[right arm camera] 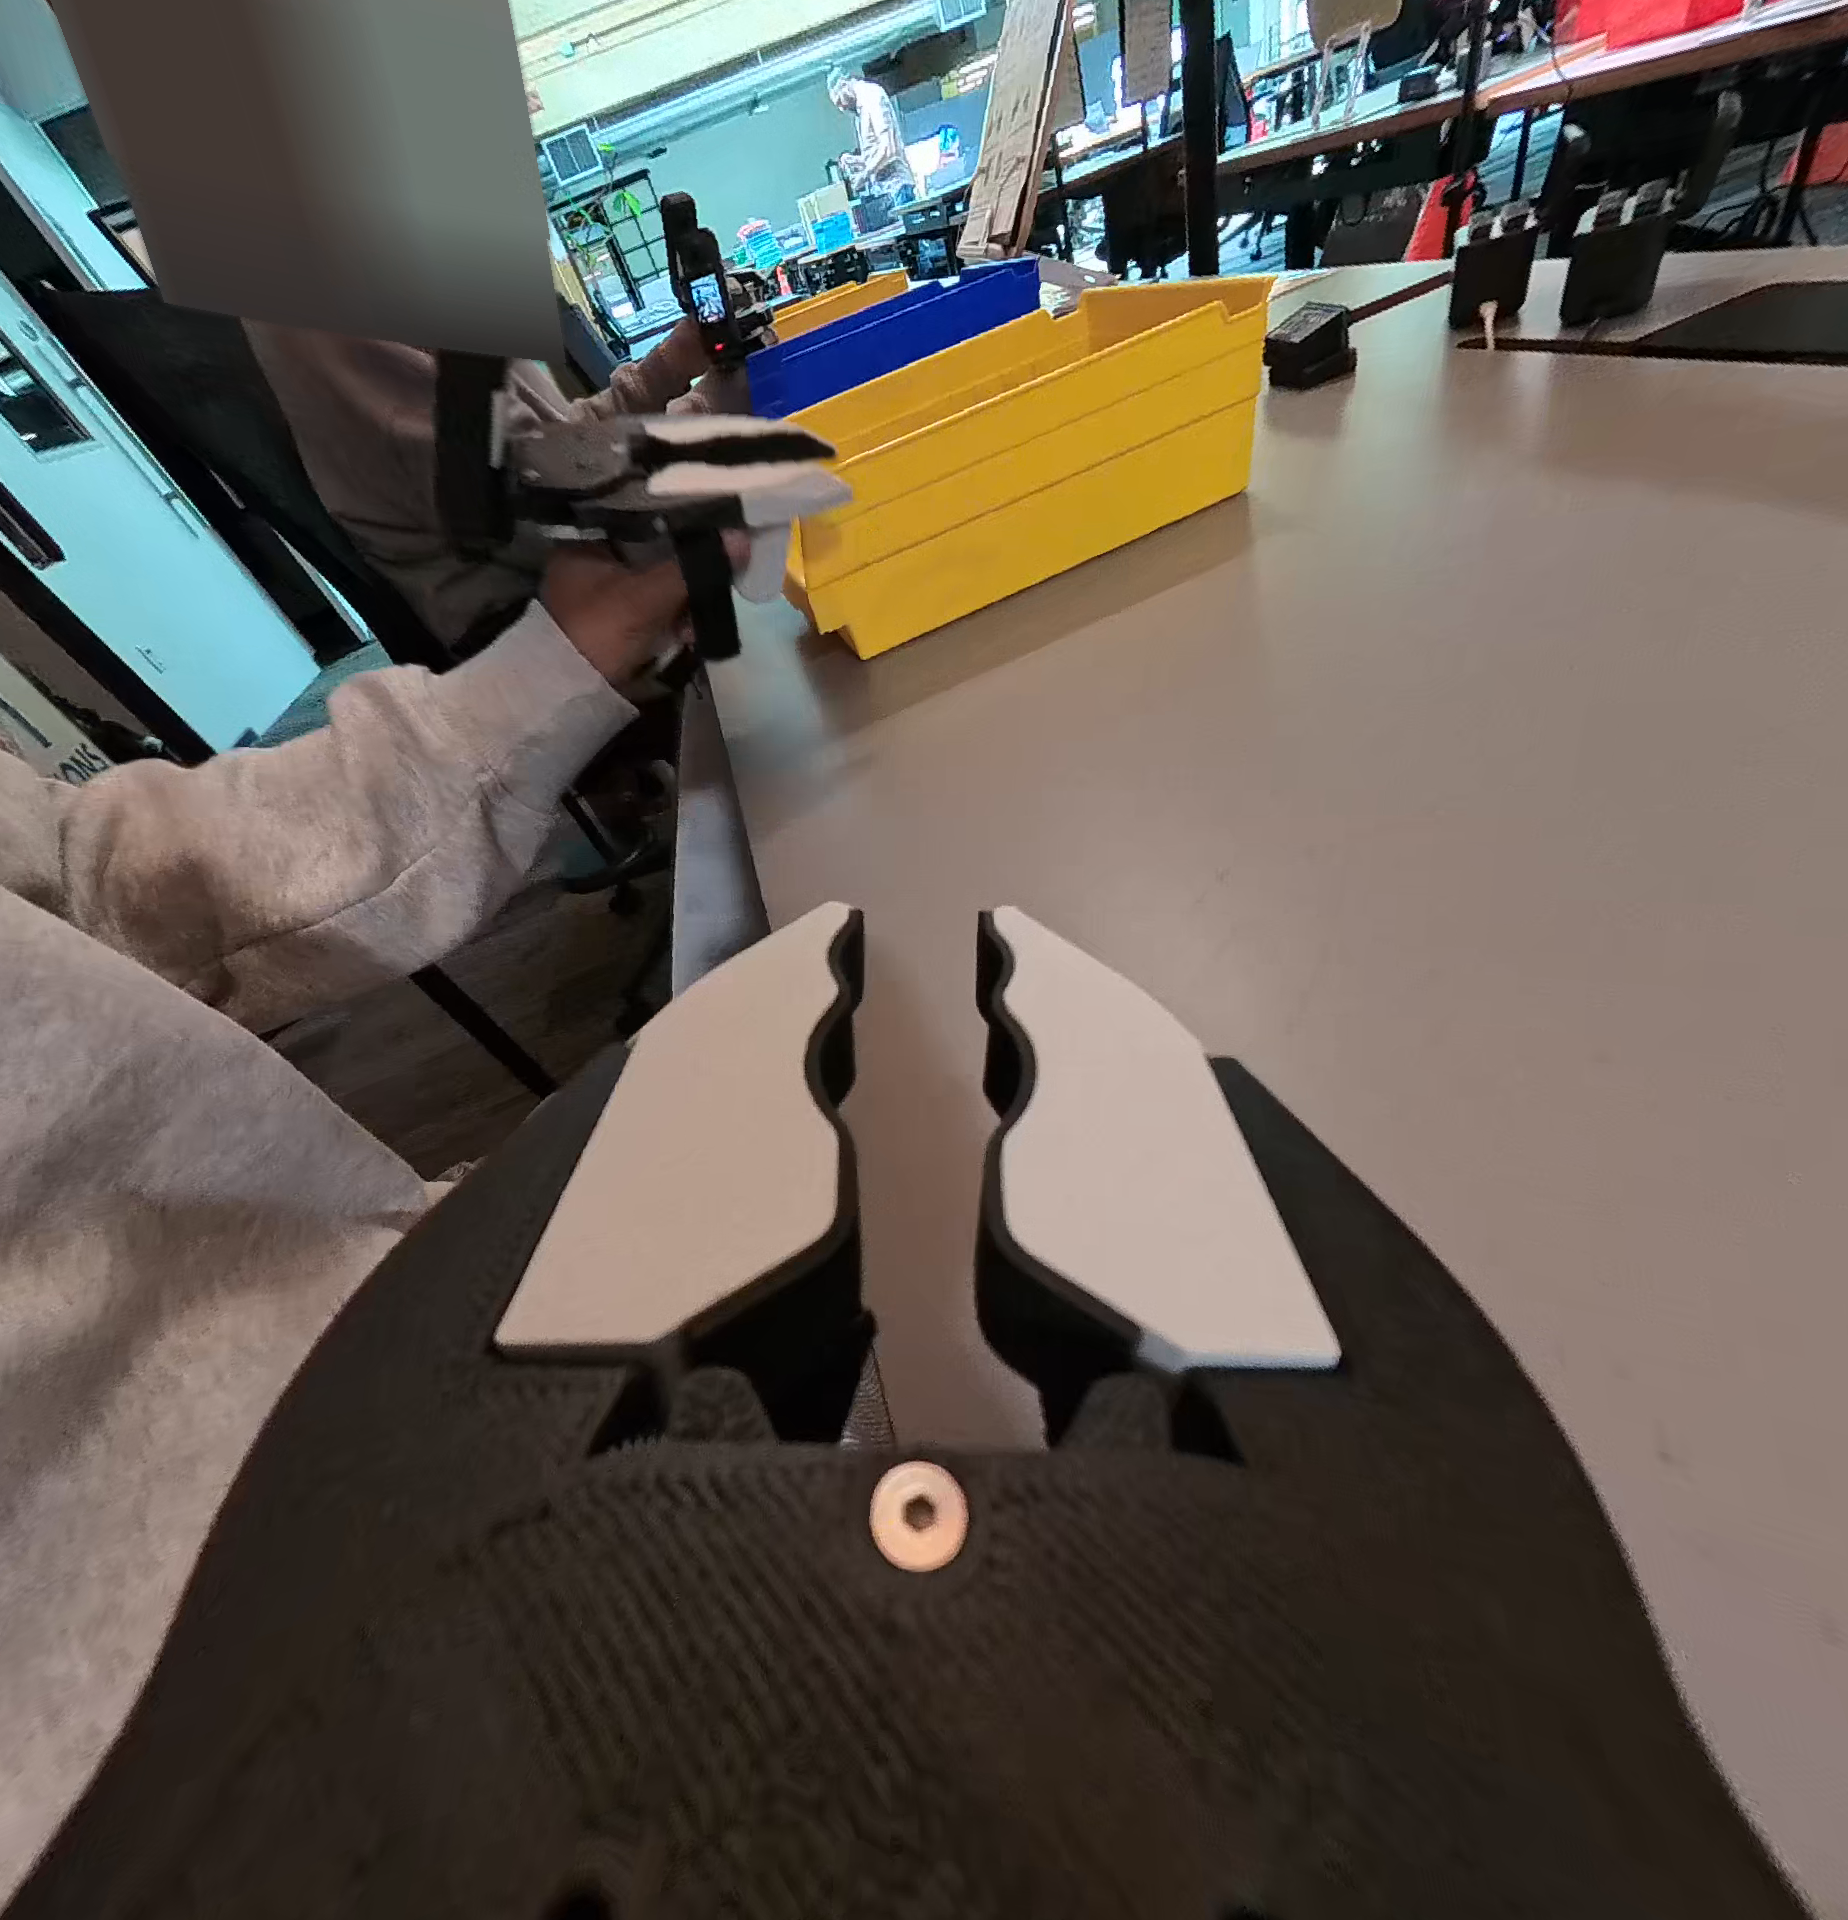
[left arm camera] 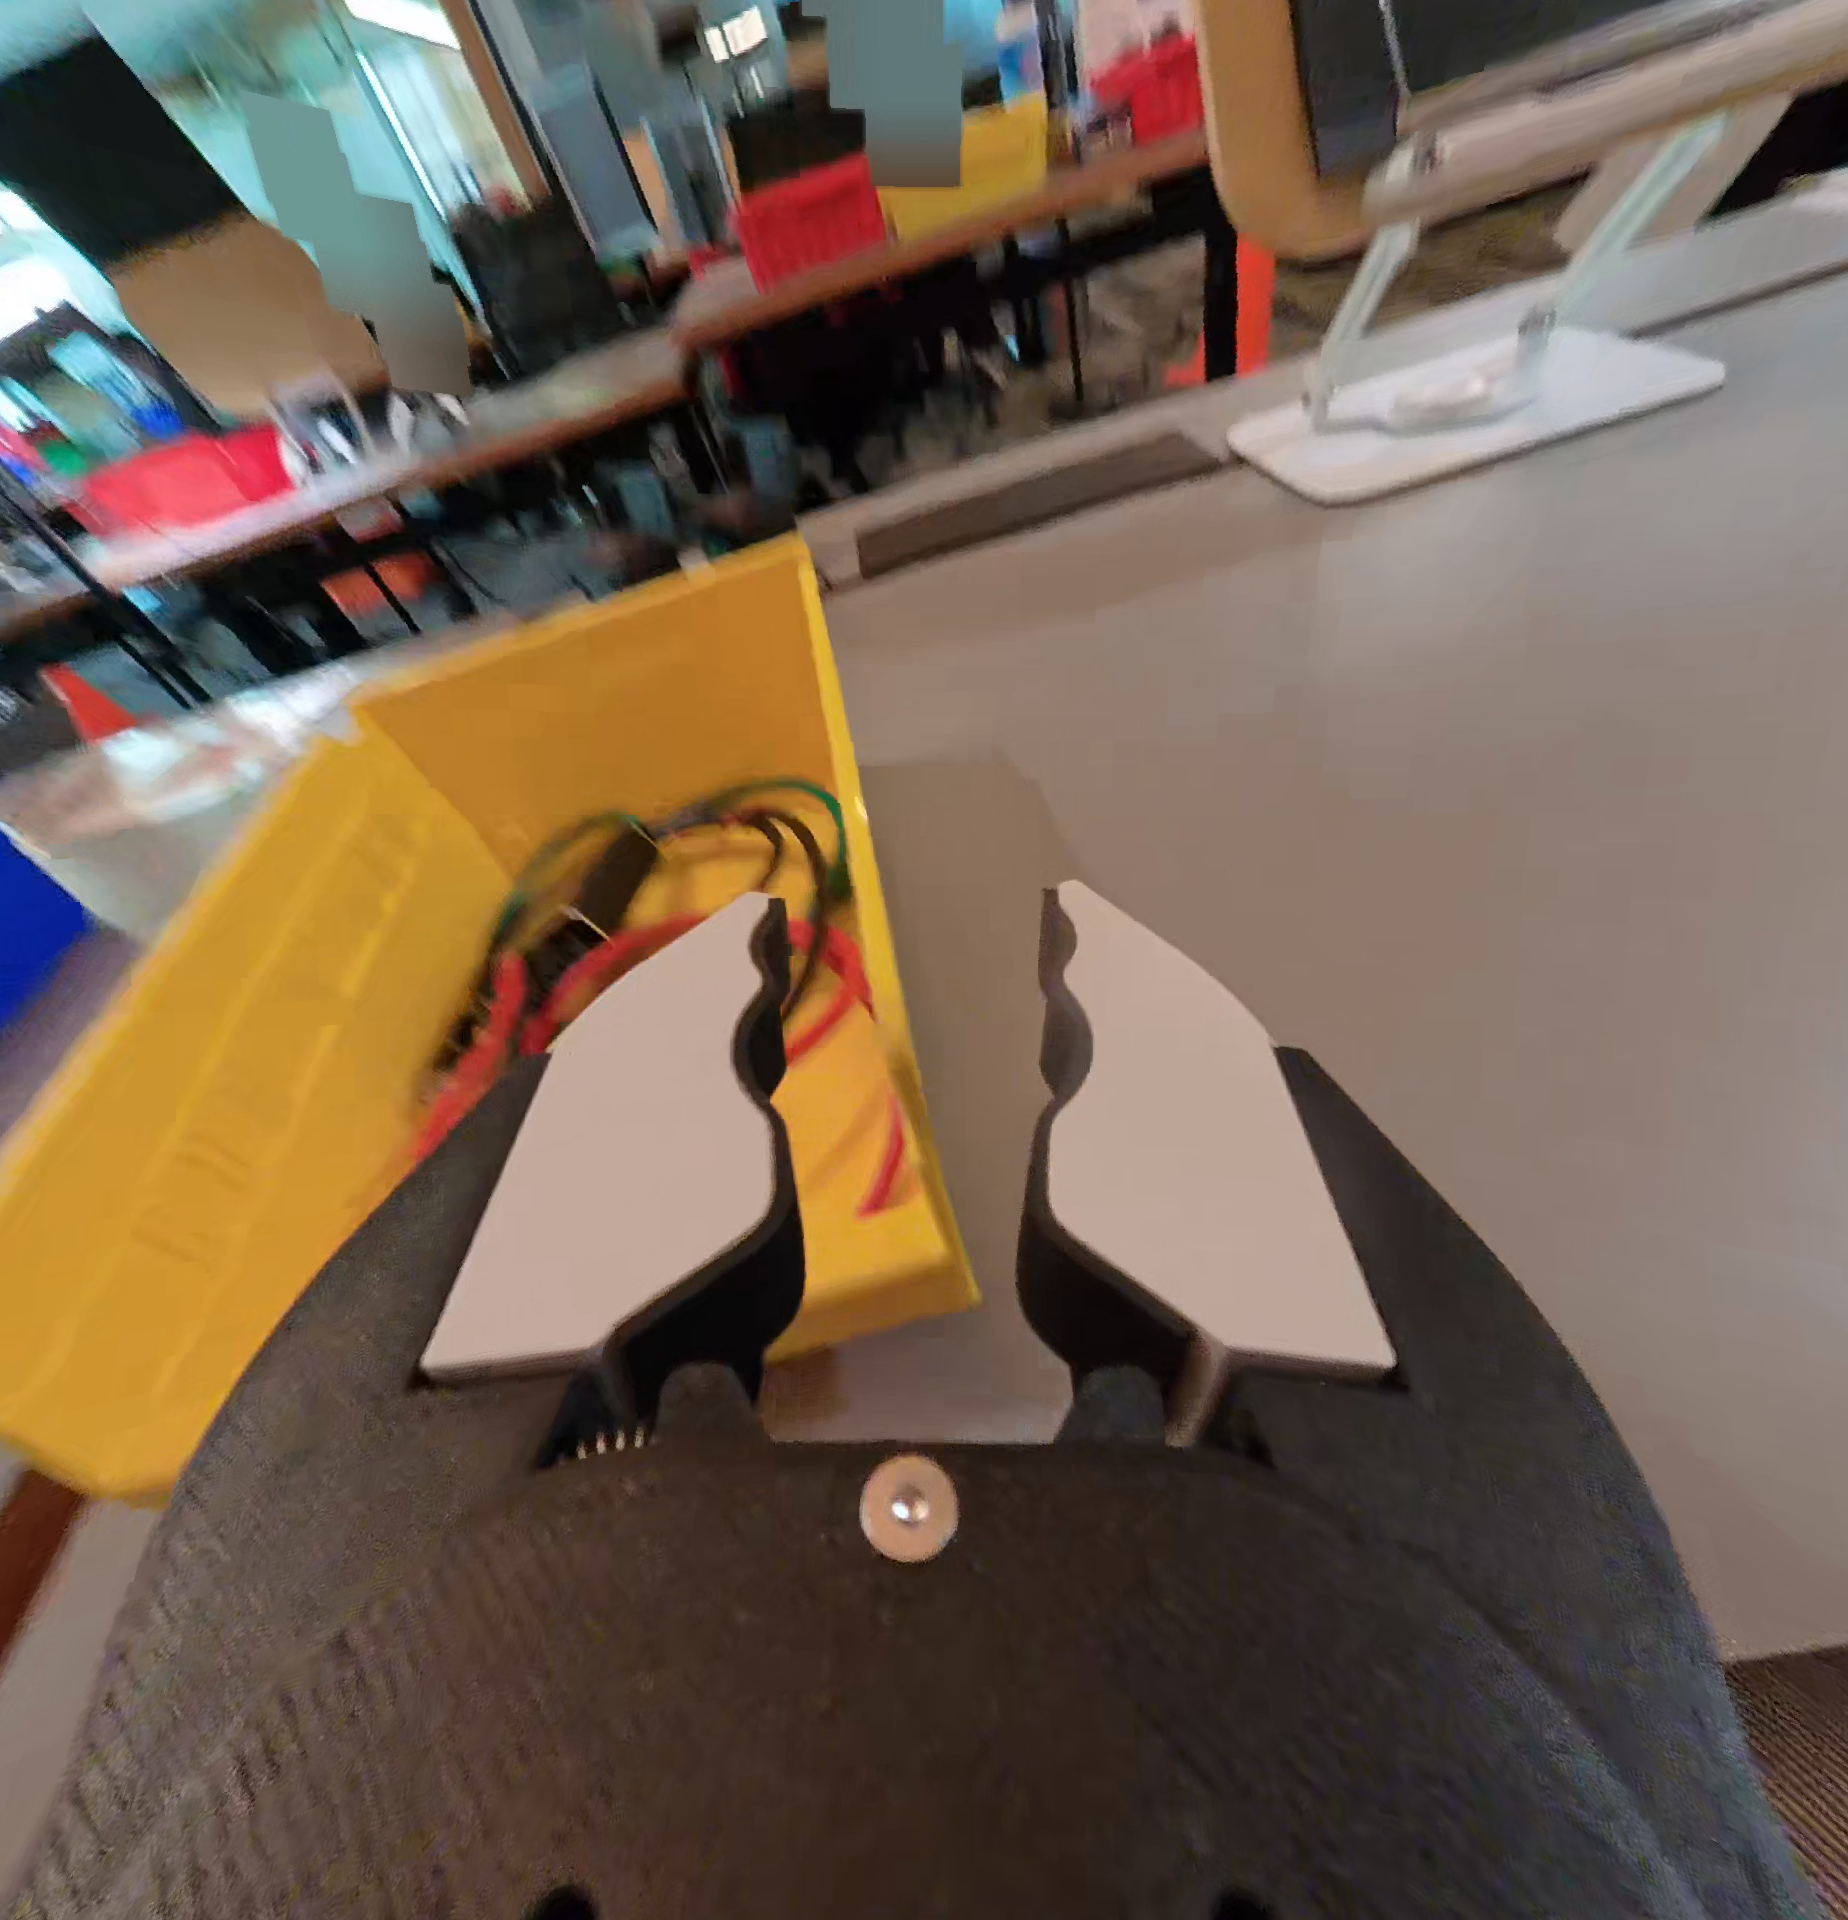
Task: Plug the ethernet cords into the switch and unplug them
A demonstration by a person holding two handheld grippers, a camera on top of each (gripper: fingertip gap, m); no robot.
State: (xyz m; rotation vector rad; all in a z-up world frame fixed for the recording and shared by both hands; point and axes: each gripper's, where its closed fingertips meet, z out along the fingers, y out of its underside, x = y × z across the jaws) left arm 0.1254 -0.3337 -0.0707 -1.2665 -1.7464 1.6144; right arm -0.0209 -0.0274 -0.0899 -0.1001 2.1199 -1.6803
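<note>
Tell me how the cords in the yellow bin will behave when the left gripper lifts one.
The cords lie in loose, overlapping loops, so they are probably floppy and will droop. Red, green and black strands cross, so one may drag others along. The left gripper, open above the bin, holds nothing.

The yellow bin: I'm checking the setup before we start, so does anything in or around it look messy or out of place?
Inside the yellow bin, the red, green and black cords lie in a loose tangle around a dark device, not laid out. The bin itself sits upright on the table, undamaged, with nothing spilled beside it.
</note>
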